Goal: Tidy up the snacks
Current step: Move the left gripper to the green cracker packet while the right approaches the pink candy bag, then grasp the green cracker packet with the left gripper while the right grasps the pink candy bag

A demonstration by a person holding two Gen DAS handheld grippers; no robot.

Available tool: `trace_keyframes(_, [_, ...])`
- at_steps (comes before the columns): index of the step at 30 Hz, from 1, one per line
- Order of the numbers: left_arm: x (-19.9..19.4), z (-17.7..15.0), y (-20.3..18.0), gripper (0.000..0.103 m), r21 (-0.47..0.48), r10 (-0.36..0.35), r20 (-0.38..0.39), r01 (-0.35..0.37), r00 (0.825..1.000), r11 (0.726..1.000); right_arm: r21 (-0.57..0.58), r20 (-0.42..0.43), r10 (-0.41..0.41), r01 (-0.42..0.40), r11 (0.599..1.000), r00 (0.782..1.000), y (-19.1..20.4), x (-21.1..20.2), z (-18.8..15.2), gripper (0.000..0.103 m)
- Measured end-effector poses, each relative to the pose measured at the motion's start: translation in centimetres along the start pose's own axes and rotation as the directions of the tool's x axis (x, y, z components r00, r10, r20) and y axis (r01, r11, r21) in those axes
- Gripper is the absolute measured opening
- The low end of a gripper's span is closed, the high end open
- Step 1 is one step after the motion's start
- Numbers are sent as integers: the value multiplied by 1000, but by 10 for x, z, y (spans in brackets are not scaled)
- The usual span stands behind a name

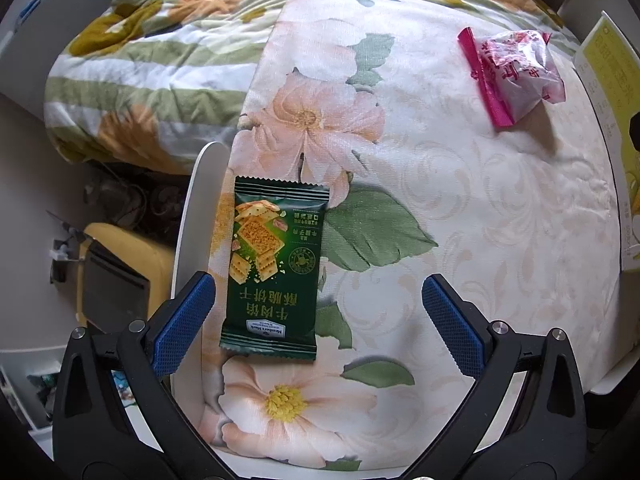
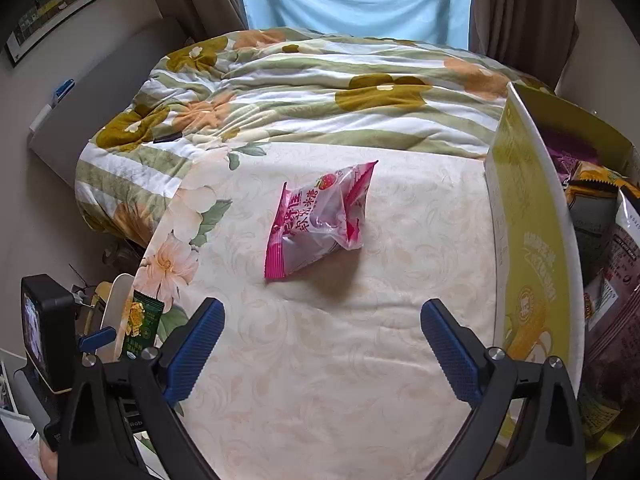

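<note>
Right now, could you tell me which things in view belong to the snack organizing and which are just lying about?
Belong to the job:
green cracker packet
pink snack bag
yellow box already holding snack packs
left gripper and right gripper, both open and empty

Just lying about:
floral duvet
flowered sheet
framed picture
curtains

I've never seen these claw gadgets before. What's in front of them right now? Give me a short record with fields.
surface: floral cloth over a bed
green packet: flat on the cloth near its left edge, between the left claw's fingers but not gripped
pink packet: puffed, mid-cloth, ahead of the right claw, untouched
yellow box: at the cloth's right edge, already holding several snack bags
left claw: open
right claw: open, empty
quilt: bunched behind the cloth
</note>
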State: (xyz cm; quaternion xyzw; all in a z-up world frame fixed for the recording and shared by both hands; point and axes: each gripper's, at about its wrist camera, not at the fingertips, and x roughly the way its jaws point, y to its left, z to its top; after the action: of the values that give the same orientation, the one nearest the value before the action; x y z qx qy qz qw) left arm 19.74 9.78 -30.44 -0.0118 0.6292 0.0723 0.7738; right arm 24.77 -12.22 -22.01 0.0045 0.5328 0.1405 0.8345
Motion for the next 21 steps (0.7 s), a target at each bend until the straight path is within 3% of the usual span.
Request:
trace_keyframes(6, [14,9,-4,102,-1,6,-43,-6,999,1000,-3,-46,4,-4,1000,999,1,22,6,98])
trace_keyframes(14, [20,17,1,97,-119,-40,-57,33,998,992,-67,-90,54,-60,996,994,0,49,29,98])
trace_keyframes(17, [16,18,0,89,-140,-49,-46,42,998,989,-69,-95,67,-74,995,993,-5,57,35,98])
trace_keyframes(21, [9,13,9,71,-163,-49,-31,43,998,986,-78,-106,76,-85,993,991,-11,72,41,98])
